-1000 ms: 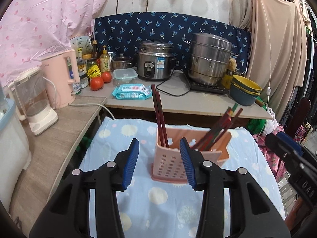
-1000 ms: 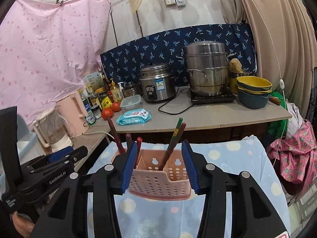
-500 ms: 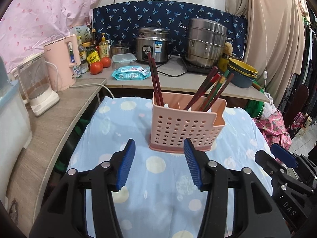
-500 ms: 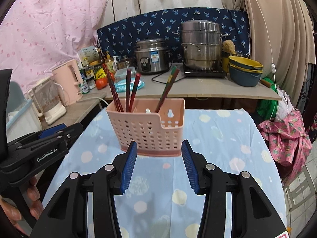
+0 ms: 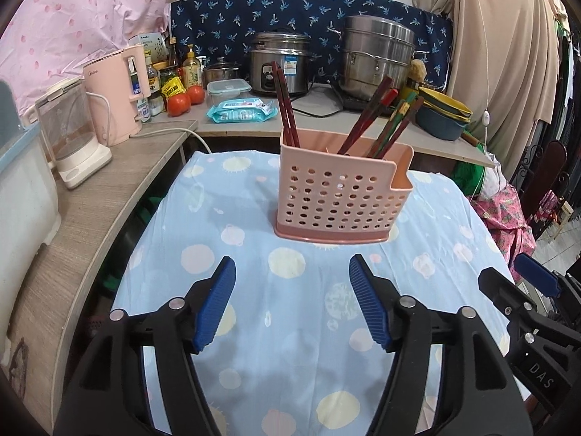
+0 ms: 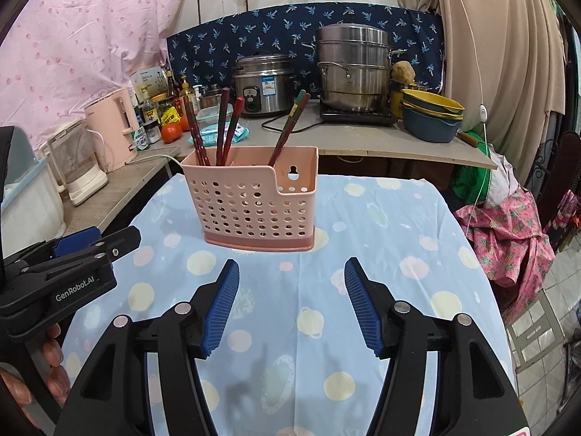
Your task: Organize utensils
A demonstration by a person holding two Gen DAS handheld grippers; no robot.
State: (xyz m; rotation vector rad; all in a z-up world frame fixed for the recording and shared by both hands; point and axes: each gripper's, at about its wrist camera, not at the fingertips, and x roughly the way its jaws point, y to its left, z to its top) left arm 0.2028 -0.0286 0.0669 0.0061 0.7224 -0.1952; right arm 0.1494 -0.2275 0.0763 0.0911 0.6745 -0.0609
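While my left gripper [image 5: 290, 303] and right gripper [image 6: 290, 303] hover released and empty, chopsticks [image 5: 377, 120] stand in pink holder [image 6: 254, 203] mid-table: sorting seemingly finished, next move likely withdrawal.

1. The lower ends of the chopsticks [image 5: 366, 123] are hidden behind the pink holder's [image 5: 337, 196] perforated wall, so I can't tell which compartment each one sits in.
2. The label on the wet wipes pack [image 5: 238, 110] is too small to read.
3. The right gripper [image 5: 537, 290] is cut off at the left wrist view's edge.
4. The steamer pot [image 6: 354, 69] hides part of the hotplate.
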